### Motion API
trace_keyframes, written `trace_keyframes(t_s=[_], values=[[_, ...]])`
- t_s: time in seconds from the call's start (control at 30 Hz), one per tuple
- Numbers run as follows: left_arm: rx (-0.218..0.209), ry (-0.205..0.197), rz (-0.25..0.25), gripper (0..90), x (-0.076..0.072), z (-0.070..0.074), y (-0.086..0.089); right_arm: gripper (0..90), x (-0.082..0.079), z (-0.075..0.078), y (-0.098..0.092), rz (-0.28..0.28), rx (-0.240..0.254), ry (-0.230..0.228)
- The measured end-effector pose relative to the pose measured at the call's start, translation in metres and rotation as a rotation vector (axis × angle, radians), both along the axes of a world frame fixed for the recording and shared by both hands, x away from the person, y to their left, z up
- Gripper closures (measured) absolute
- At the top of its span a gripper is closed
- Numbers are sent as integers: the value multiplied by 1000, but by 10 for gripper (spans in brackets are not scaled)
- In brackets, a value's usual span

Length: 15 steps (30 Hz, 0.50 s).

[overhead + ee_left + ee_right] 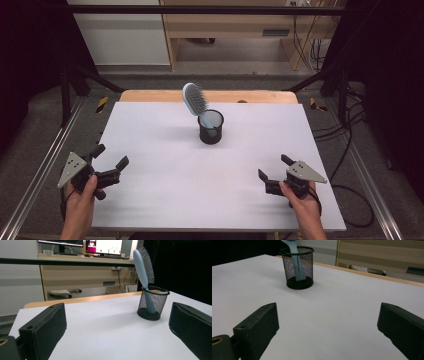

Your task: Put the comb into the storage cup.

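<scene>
A black mesh cup (pixel 210 127) stands upright near the middle back of the white table (pixel 165 185). A light blue hairbrush (pixel 195 101) leans in it, handle down, bristle head up and tilted left. In the left gripper view the cup (pixel 153 303) and brush (pixel 143 263) sit ahead to the right. The right gripper view has the cup (pixel 298 268) far ahead on the left. My left gripper (pixel 110 156) is open at the front left, holding nothing. Over at the front right my right gripper (pixel 274 167) is open too, nothing between its jaws.
The white sheet covers a wooden tabletop whose bare edge (pixel 150 96) shows at the back. Metal rails (pixel 35 175) run along both sides. Cables (pixel 350 150) lie on the floor at the right. A wooden bench (pixel 225 30) stands behind the table.
</scene>
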<state>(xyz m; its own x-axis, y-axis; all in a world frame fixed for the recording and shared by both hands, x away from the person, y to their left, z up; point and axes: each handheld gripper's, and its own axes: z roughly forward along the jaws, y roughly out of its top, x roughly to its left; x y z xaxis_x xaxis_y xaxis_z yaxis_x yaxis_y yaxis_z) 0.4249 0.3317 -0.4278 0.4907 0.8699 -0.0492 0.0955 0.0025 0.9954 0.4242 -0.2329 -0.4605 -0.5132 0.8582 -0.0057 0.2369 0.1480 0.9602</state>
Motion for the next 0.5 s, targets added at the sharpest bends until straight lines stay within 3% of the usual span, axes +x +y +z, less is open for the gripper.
trace_keyframes(t_s=[0.23,0.5], values=[[29,4,-33,14,-1,-6,-10,40,0,0,1,5,-6,-3],[23,3,-33,14,-2,-12,-15,40,0,0,2,4,-5,-8]])
